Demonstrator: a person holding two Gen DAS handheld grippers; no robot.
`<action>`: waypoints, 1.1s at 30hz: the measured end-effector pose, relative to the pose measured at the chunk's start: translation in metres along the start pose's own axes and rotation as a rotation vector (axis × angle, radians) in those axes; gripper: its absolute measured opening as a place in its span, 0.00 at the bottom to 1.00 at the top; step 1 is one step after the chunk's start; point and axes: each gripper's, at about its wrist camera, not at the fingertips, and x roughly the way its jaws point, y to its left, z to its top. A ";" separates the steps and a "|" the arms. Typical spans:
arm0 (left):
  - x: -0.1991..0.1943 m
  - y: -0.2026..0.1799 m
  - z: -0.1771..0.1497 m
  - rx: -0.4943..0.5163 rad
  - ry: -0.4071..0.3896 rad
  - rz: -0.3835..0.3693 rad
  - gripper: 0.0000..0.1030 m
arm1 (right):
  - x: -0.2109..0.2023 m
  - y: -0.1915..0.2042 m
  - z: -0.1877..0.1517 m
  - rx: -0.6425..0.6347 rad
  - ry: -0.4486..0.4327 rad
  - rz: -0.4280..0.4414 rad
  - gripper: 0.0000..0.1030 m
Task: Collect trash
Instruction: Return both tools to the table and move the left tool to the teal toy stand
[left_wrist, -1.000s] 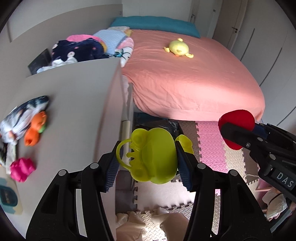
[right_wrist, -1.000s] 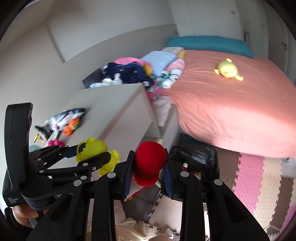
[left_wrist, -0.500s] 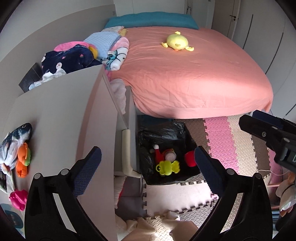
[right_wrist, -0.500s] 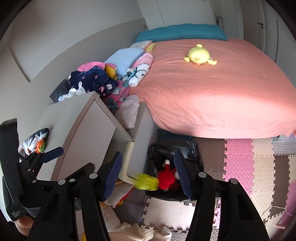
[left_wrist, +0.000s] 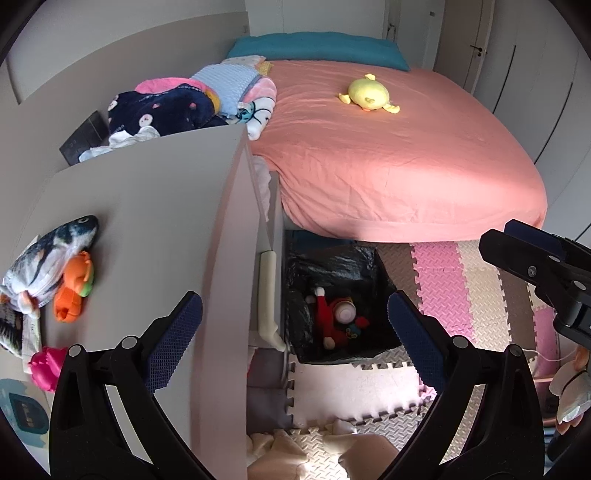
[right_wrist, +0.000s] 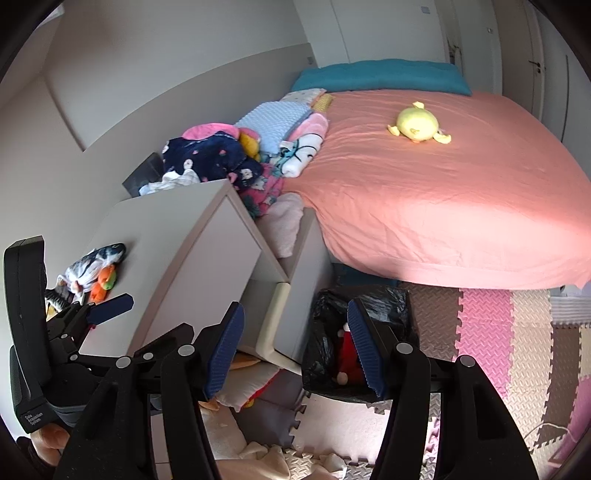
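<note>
Both grippers — left, right — gape empty above the bin holding the red toy.

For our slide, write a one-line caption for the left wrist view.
Left gripper, open and empty, above a black-lined bin holding a red toy beside the bed.

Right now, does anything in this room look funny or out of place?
Yes. A red stuffed toy lies inside the bin lined with a black bag by the bed, where trash would go. On the floor near the camera, a foam mat tile looks torn, with ragged pieces. Both tongs are open and hold nothing.
</note>
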 end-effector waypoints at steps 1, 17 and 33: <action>-0.003 0.003 -0.001 -0.006 -0.004 -0.001 0.94 | -0.001 0.006 0.000 -0.008 -0.001 0.006 0.58; -0.079 0.110 -0.071 -0.190 -0.056 0.151 0.94 | 0.009 0.137 -0.023 -0.221 0.048 0.165 0.60; -0.139 0.221 -0.153 -0.395 -0.090 0.306 0.94 | 0.046 0.278 -0.061 -0.558 0.131 0.350 0.60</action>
